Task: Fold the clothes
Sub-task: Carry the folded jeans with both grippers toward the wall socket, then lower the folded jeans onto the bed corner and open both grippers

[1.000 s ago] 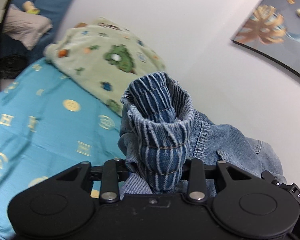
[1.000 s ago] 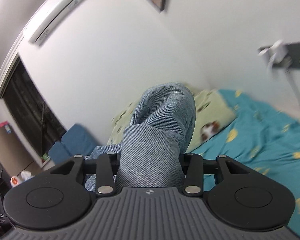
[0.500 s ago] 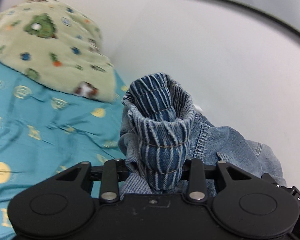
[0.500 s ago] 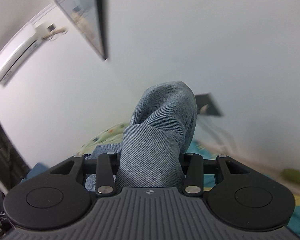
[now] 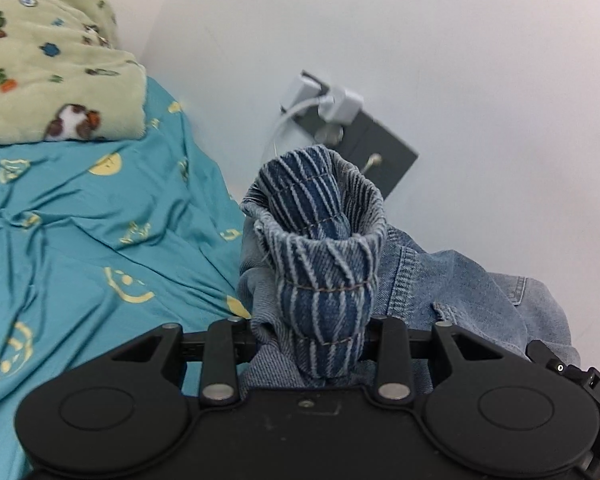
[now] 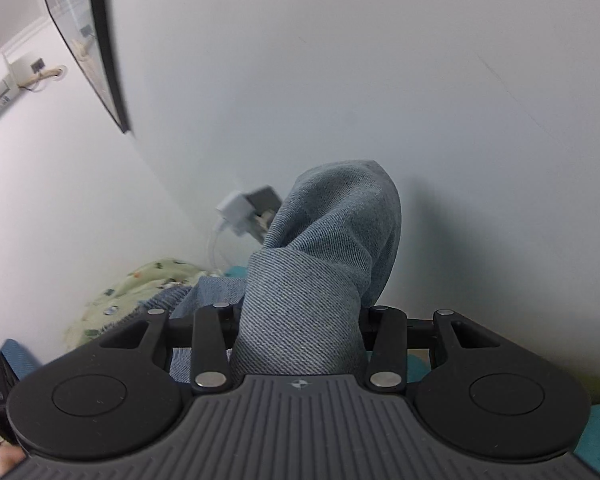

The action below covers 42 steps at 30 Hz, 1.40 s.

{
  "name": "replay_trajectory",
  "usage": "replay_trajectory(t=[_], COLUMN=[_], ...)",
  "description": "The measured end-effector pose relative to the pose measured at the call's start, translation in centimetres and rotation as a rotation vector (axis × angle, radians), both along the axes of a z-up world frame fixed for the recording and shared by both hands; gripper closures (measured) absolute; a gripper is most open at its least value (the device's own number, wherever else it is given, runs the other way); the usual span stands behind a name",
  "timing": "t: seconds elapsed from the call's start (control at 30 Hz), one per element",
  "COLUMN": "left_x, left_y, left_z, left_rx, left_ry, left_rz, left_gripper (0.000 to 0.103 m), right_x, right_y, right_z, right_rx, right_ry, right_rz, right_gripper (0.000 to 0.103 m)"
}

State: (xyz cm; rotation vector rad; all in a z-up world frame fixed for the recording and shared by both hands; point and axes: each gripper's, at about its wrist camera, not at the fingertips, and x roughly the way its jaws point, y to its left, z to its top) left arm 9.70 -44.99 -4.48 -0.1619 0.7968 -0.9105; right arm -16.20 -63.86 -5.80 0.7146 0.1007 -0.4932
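A blue denim jacket [image 5: 460, 280] hangs in the air between my two grippers, over a bed with a teal sheet [image 5: 80, 232]. My left gripper [image 5: 320, 280] is shut on a bunched, striped-looking fold of the denim jacket, which hides its fingertips. My right gripper [image 6: 320, 272] is shut on another bunched part of the jacket [image 6: 332, 248], light blue twill, which covers its fingers too. The rest of the jacket droops to the right in the left wrist view.
A green cartoon-print blanket [image 5: 48, 68] lies on the bed at the upper left. A white wall with a grey socket plate and white charger [image 5: 336, 108] is close ahead. A framed picture [image 6: 88, 32] hangs on the wall. The blanket also shows low in the right wrist view [image 6: 140, 292].
Both grippers have swung round with the jacket toward the wall with the socket. The grip on the denim looks unchanged in both.
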Motion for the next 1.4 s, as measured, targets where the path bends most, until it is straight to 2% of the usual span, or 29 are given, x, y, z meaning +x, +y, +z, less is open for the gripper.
replay_trajectory(t=[0.27, 0.5, 0.77, 0.9, 1.0, 1.1, 1.2, 1.27, 1.4], left_x=[0.7, 1.4, 2.2, 2.0, 1.8, 1.5, 1.1, 0.9, 0.3], left_y=[-2.8, -4.0, -3.6, -3.7, -3.6, -3.2, -2.3, -1.7, -0.6], left_z=[-5.9, -9.5, -10.5, -10.1, -10.0, -9.8, -9.3, -8.8, -6.9], left_rx=[0.024, 0.014, 0.01, 0.049, 0.092, 0.133, 0.15, 0.155, 0.156], left_ry=[-0.048, -0.055, -0.045, -0.025, -0.021, -0.033, -0.059, -0.088, -0.138], left_rz=[-0.104, -0.149, -0.175, -0.175, -0.177, -0.177, -0.169, -0.166, -0.158], left_gripper=[0.071, 0.07, 0.067, 0.061, 0.052, 0.039, 0.028, 0.017, 0.014], right_x=[1.1, 1.3, 1.5, 1.5, 1.0, 0.8, 0.4, 0.0, 0.1], right_y=[-0.3, 0.2, -1.2, -1.7, -1.7, -1.7, -1.5, -1.1, -1.1], right_z=[-7.0, -12.5, -12.7, -12.3, -12.1, -11.6, -10.9, -10.3, -9.0], right_rx=[0.041, 0.15, 0.178, 0.2, 0.206, 0.198, 0.162, 0.114, 0.035], right_ry=[0.071, 0.167, 0.152, 0.148, 0.157, 0.174, 0.21, 0.228, 0.28], right_rz=[-0.056, -0.093, -0.12, -0.111, -0.115, -0.112, -0.119, -0.136, -0.137], right_gripper=[0.059, 0.059, 0.056, 0.053, 0.047, 0.041, 0.029, 0.022, 0.018])
